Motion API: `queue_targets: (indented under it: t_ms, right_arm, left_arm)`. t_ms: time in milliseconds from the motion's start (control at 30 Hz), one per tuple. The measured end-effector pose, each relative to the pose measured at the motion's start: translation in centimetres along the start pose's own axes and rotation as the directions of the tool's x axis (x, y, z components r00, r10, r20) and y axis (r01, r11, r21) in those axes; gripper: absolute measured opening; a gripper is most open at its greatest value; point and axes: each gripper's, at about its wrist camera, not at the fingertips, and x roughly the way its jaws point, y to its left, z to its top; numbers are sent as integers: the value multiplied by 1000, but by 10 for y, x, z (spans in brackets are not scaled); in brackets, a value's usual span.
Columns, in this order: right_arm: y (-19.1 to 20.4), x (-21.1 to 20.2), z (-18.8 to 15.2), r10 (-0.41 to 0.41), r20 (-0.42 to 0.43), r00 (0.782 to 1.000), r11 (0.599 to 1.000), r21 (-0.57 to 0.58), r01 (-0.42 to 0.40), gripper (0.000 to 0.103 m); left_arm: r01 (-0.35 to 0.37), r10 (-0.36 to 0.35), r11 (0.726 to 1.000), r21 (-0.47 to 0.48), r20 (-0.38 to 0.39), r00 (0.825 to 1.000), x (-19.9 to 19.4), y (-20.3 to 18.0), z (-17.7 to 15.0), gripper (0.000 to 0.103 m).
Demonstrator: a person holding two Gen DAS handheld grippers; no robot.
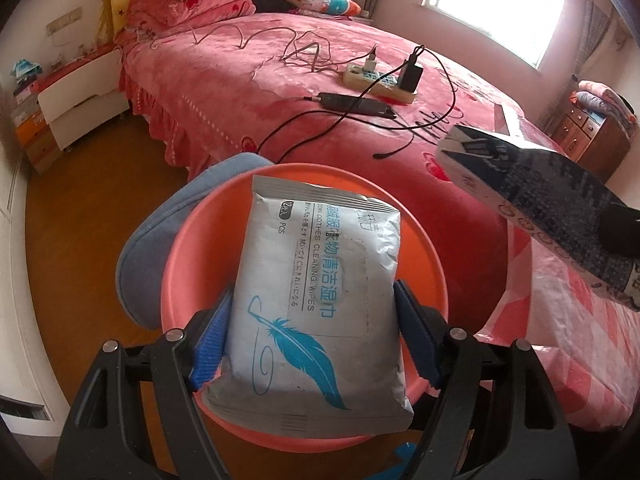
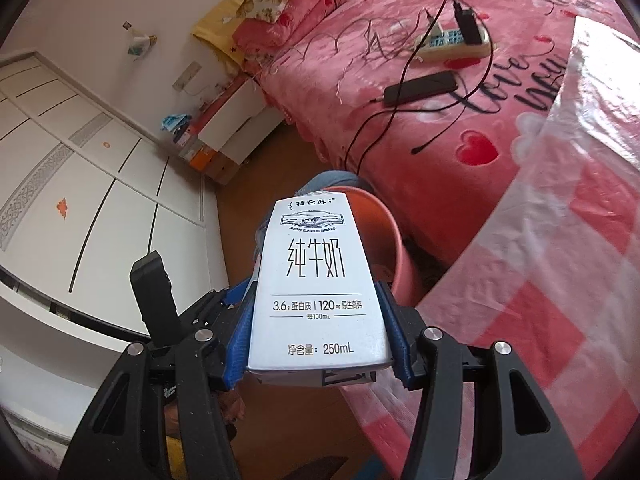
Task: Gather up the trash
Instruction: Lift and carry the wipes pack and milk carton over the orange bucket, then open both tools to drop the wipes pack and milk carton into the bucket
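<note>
Left wrist view: left hand-held gripper clamped on wipes pack; right hand-held gripper gripping milk carton.

Daylight only, from the window at the upper right of the left wrist view; the pane is blown out white and throws a pink haze over the wall around it. Bed surface evenly lit, with soft and weak shadows. Right wrist view has no light source in frame, flat and slightly cooler, wardrobe bright but not clipped. Both views have heavy fisheye: straight edges bow, black vignette in all corners. Centre sharp, print on the wipes pack and milk carton legible. Edges soft; the carton at the right edge of the left view looks blocky and smeared.
</note>
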Motion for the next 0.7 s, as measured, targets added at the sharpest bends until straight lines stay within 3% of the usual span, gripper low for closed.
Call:
queue_targets:
  t_ms: [233,300,467,700]
  right_arm:
    - [1,23,8,54,-22,998,998,22,-53,57]
    - [1,25,9,35,-17,999,999,24,-34,69]
    - [0,16,6,-33,29,999,999,-7,33,80]
    - [-11,-4,0,-128,94,987,991,-15,130,84]
  left_arm:
    - [-38,37,999,-29,-34,999,11,11,-4,77]
    - [-70,67,997,-42,-64,996,17,15,-5,78]
    - [-90,86,994,-62,-53,995,13,21,-6,82]
    - [-92,90,995,-50,-45,995,12,17,-2,82]
